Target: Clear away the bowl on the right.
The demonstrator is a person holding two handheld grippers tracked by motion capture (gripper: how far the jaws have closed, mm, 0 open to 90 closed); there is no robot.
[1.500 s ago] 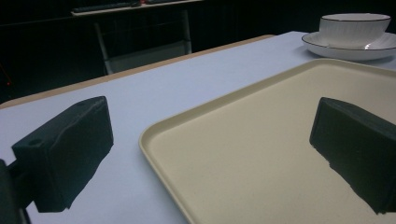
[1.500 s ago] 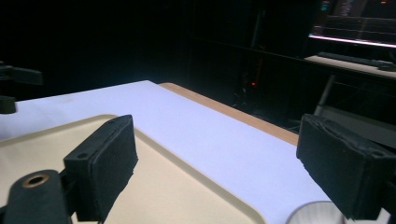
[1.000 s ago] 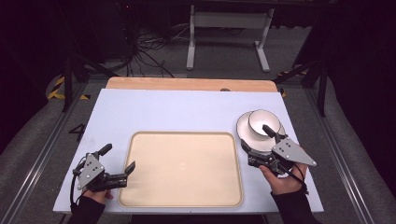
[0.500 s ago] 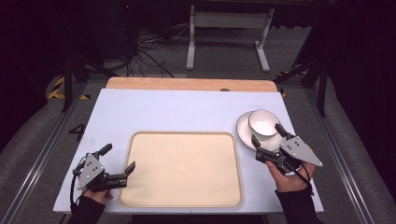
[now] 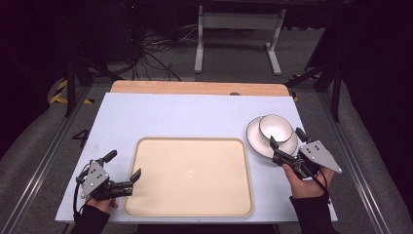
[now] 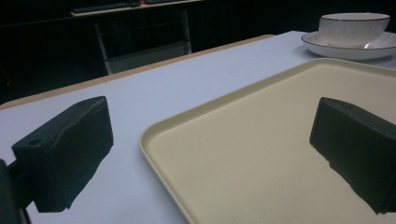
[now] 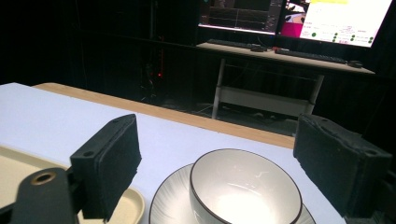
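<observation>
Nothing is gripped yet: both the left gripper (image 5: 122, 171) and right gripper (image 5: 285, 145) stand with jaws spread, the bowl (image 5: 275, 128) sits on its plate (image 5: 254, 141) near the bench's right edge, and the tray (image 5: 190, 204) lies bare.

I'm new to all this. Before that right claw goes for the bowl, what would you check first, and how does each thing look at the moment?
1. Right gripper open: ok, jaws spread wide.
2. Aimed at the bowl: ok, the bowl sits between the jaws in the right gripper view.
3. Bowl seated on its plate: ok, upright.
4. Bowl empty: ok.
5. Tray free to take things: ok, nothing on it.
6. Left gripper out of the way: ok, open at the tray's near left corner.
</observation>
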